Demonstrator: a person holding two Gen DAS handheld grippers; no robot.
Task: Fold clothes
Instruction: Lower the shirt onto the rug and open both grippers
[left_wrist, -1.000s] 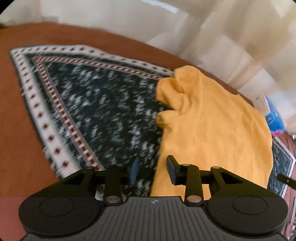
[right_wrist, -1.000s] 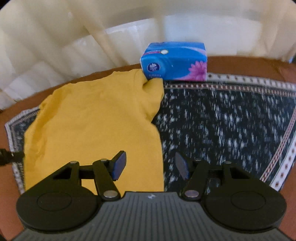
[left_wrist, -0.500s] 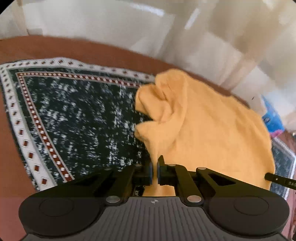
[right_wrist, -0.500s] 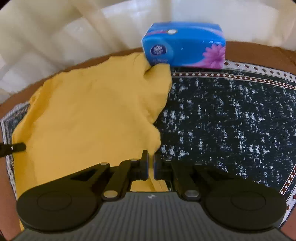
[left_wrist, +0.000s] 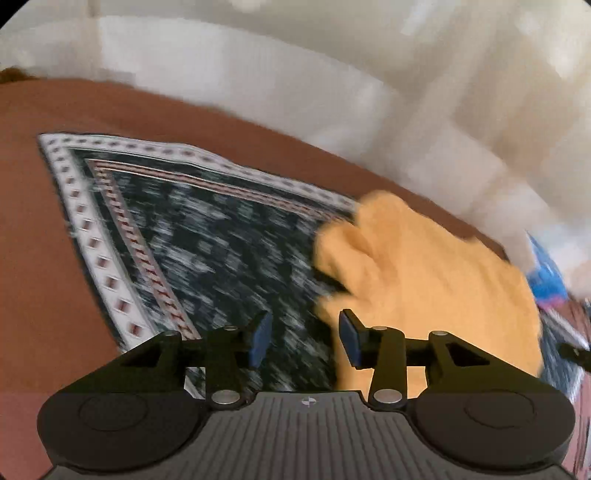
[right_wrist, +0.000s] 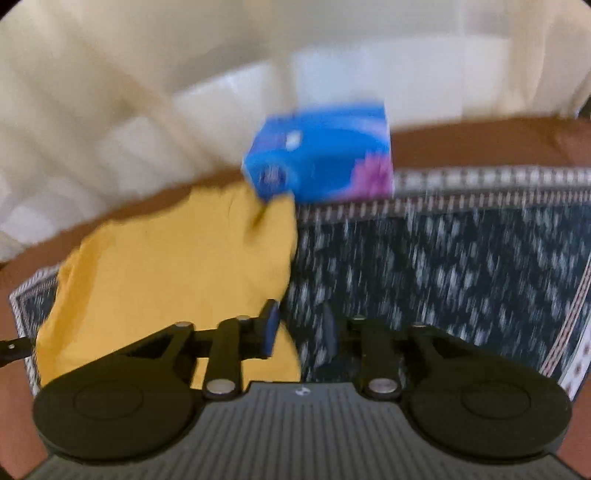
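Note:
A yellow garment (left_wrist: 436, 288) lies spread on a dark patterned mat (left_wrist: 221, 258), with a bunched sleeve at its near left edge. My left gripper (left_wrist: 304, 341) is open above the mat beside that left edge, holding nothing. In the right wrist view the same yellow garment (right_wrist: 173, 273) fills the left half, its far corner touching a blue tissue box (right_wrist: 321, 155). My right gripper (right_wrist: 301, 330) stands open over the garment's right edge, its left finger above the cloth and its right finger above the mat (right_wrist: 443, 273). Both views are motion-blurred.
The mat lies on a brown surface (left_wrist: 33, 221). The blue tissue box stands at the mat's far edge. Pale curtains (right_wrist: 147, 74) hang behind. The tip of the other gripper (right_wrist: 11, 349) shows at the left edge of the right wrist view.
Both grippers were open a second ago, shut on the garment's near edges half a second ago, and now stand open again. Both cameras have pulled back and the cloth lies released.

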